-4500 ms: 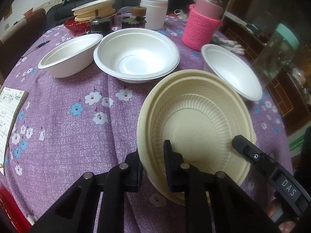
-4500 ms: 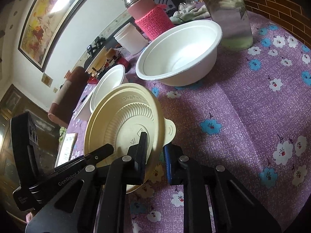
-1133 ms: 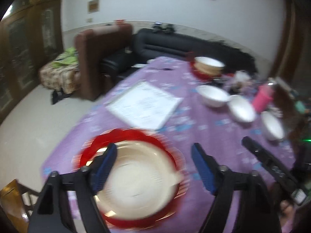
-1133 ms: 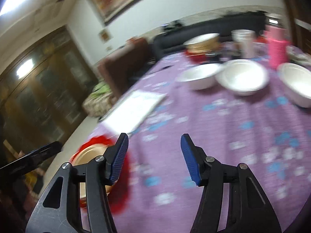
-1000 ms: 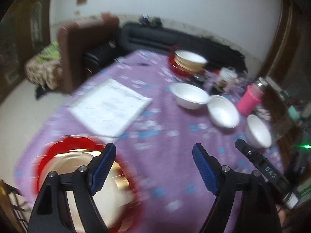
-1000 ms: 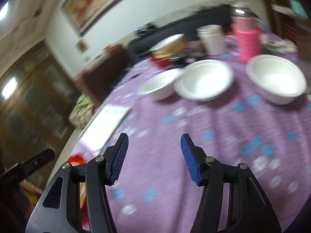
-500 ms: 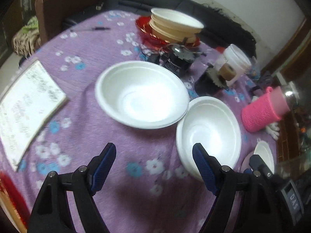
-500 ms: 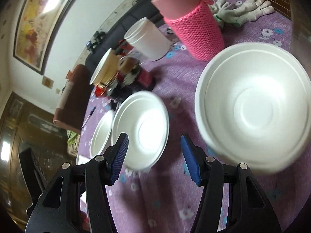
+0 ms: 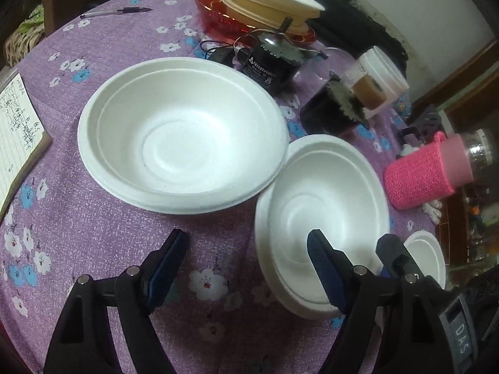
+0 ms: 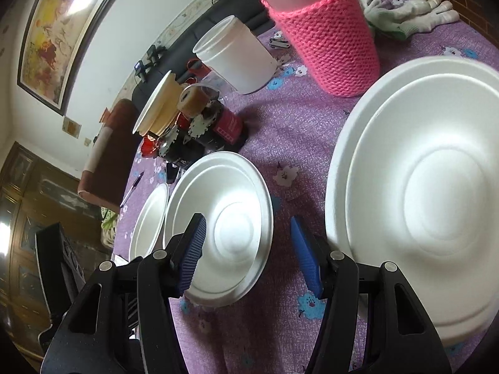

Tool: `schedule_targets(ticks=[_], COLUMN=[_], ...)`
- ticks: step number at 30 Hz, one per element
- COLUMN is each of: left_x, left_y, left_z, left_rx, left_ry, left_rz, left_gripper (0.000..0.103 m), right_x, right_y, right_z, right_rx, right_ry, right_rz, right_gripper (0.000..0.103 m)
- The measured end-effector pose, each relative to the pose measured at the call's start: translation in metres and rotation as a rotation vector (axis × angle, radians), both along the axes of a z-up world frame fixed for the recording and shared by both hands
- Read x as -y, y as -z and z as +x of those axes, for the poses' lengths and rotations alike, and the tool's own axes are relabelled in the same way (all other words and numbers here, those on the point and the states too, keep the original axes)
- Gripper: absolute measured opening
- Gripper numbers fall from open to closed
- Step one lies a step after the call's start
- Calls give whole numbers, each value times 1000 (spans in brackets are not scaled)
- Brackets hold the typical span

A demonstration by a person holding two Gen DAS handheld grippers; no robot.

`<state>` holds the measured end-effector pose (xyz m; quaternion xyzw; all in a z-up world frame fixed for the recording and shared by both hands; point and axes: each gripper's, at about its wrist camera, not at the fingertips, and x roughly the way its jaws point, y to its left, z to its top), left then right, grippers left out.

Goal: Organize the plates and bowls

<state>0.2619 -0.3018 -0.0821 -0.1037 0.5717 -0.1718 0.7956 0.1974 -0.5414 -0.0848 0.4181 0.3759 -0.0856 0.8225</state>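
Three white foam bowls stand on the purple flowered tablecloth. In the left wrist view a large one (image 9: 182, 134) is at centre, a middle one (image 9: 324, 215) to its right, and a third (image 9: 425, 257) at the far right. My left gripper (image 9: 246, 258) is open and empty; its right finger hangs over the middle bowl's near rim. My right gripper (image 10: 248, 251) is open and empty, straddling the right rim of the middle bowl (image 10: 224, 230), with the third bowl (image 10: 421, 187) close on its right. A stack of beige plates (image 9: 271, 0) on a red dish stands at the back.
A pink knitted bottle (image 9: 427, 168), a white tub (image 9: 382, 71), dark jars (image 9: 271, 62) and cables crowd the far side. A notebook (image 9: 15, 131) lies at the left edge, a pen (image 9: 115, 12) beyond it. White gloves (image 10: 408, 12) lie behind the bottle.
Both grippers let go of the beige plate onto a red dish, then swung back to the white bowls and moved in closer. Both stay open.
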Motion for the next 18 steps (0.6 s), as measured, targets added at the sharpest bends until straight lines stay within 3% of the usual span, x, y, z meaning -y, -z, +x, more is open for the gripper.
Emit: schedule_targets(ticks=[1, 5, 7, 8, 9, 11, 12, 14, 18], left_x=[-1, -2, -2, -2, -1, 1, 3, 5, 8], left_y=[1, 3, 4, 4, 4, 3, 1, 0, -5], left_z=[2, 5, 7, 7, 7, 6, 4, 3, 0], left_rx=[-3, -8, -22, -30, -35, -31, -27, -30, -12], left_ry=[-3, 16, 28, 37, 47, 60, 67, 79, 89], left_rz=[-10, -28, -49, -59, -68, -67, -68, -76, -65], left_gripper=[67, 53, 36, 32, 25, 22, 19, 11, 11], right_x=[0, 1, -1, -2, -2, -2, -1, 0, 1], right_y=[0, 6, 7, 7, 5, 0, -1, -3, -2], right_z=[0, 5, 6, 6, 5, 3, 2, 1, 0], right_rx=[5, 5, -2, -2, 2, 0, -2, -1, -10], right_ry=[-2, -8, -15, -18, -14, -7, -2, 4, 7], right_rz=[-5, 11, 12, 1, -13, -51, -64, -80, -85], right_gripper=[57, 57, 57, 56, 53, 27, 22, 15, 12])
